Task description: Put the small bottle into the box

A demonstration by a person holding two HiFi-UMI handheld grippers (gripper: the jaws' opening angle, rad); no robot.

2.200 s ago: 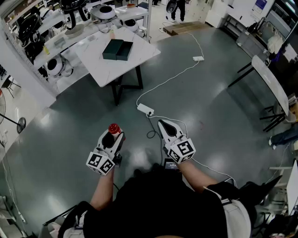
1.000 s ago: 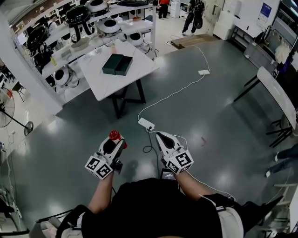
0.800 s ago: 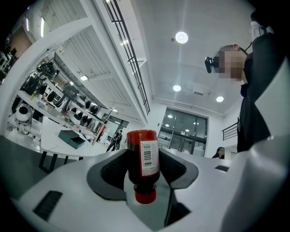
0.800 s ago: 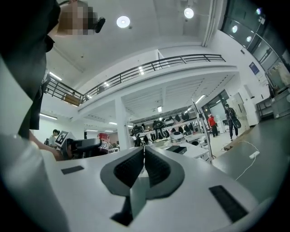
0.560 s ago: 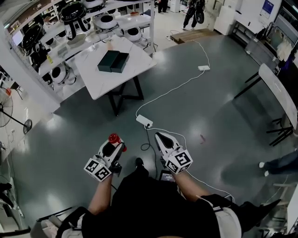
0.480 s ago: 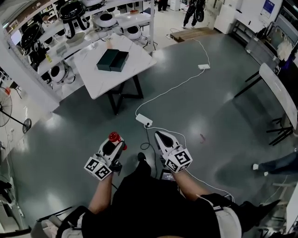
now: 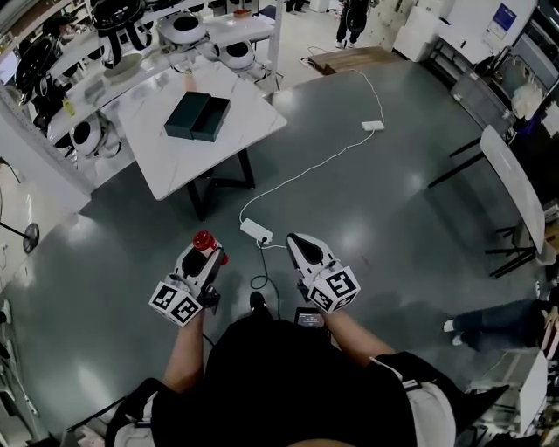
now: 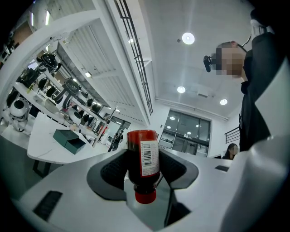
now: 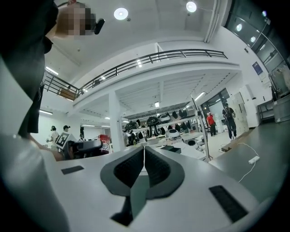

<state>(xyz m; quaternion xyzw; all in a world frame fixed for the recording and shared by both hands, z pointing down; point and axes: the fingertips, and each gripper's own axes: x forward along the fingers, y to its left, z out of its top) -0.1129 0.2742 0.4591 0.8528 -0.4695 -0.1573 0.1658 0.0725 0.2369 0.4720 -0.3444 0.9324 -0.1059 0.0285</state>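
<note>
My left gripper (image 7: 203, 247) (image 8: 143, 164) is shut on a small dark bottle (image 8: 142, 158) with a red cap and a white barcode label; the bottle's red end (image 7: 203, 240) sticks out past the jaws in the head view. My right gripper (image 7: 300, 244) (image 9: 144, 156) is shut with nothing between its jaws. The dark green box (image 7: 196, 116) lies open in two halves on a white table (image 7: 244, 122) far ahead of both grippers. It shows small in the left gripper view as the box (image 8: 69, 140).
A white power strip (image 7: 256, 231) and its cable (image 7: 332, 157) lie on the grey floor between me and the table. Shelves with round robot heads (image 7: 188, 26) stand behind the table. A folding table (image 7: 511, 188) stands at the right. A person's legs (image 7: 489, 319) lie at the right edge.
I have come nearer the white table; the power strip now lies just ahead of the grippers. Both grippers keep their hold and posture.
</note>
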